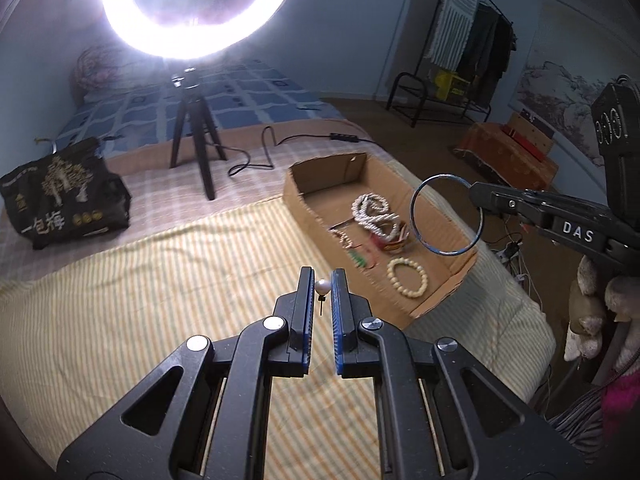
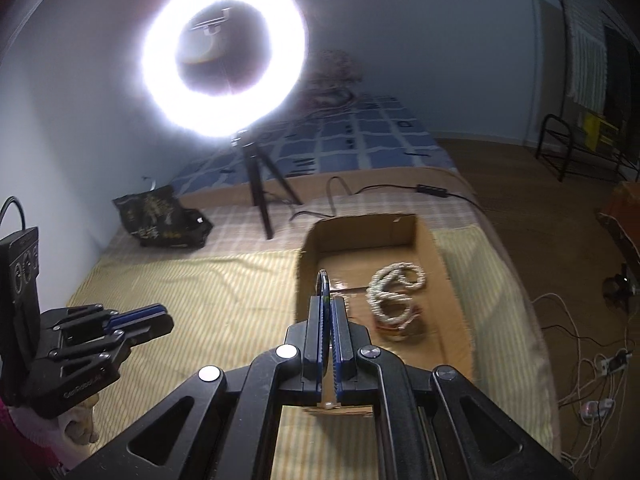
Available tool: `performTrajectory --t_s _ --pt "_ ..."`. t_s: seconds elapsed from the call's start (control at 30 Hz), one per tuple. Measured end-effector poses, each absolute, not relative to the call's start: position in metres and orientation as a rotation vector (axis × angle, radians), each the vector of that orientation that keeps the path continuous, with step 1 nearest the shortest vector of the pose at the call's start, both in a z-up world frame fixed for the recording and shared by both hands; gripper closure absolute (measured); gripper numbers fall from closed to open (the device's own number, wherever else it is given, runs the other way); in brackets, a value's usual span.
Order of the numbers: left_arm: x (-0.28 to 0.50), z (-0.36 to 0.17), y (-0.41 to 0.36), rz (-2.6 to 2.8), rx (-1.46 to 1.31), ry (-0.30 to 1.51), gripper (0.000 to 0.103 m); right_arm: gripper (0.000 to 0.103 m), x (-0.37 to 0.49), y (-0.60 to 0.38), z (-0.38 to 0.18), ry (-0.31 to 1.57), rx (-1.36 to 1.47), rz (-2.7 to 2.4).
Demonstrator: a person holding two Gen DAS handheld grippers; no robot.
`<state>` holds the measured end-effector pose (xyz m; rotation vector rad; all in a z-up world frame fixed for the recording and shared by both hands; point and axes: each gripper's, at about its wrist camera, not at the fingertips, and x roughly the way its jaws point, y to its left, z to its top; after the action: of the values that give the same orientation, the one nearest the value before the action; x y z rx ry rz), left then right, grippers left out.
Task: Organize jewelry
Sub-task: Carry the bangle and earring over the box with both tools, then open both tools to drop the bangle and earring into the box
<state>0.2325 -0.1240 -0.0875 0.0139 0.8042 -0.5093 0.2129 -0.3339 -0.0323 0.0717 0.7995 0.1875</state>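
The left gripper (image 1: 322, 280) pointed downward from the lower centre of its frame, jaws pinched nearly together. The right gripper (image 2: 328, 300) angled downward too, jaws clamped tight.

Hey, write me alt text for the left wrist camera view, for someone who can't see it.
The left gripper pinches a pearl stud earring above a striped bedspread. To the right, the right gripper holds a thin bangle over a cardboard box of beaded jewelry. A bright ring light stands behind.
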Motion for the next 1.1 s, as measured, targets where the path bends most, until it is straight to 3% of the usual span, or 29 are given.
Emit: performTrajectory --t_s 1.1 --pt "0.244 -0.110 -0.224 -0.608 0.096 0.819 0.097 0.102 0.240 -0.399 -0.075 0.909 0.145 0.084"
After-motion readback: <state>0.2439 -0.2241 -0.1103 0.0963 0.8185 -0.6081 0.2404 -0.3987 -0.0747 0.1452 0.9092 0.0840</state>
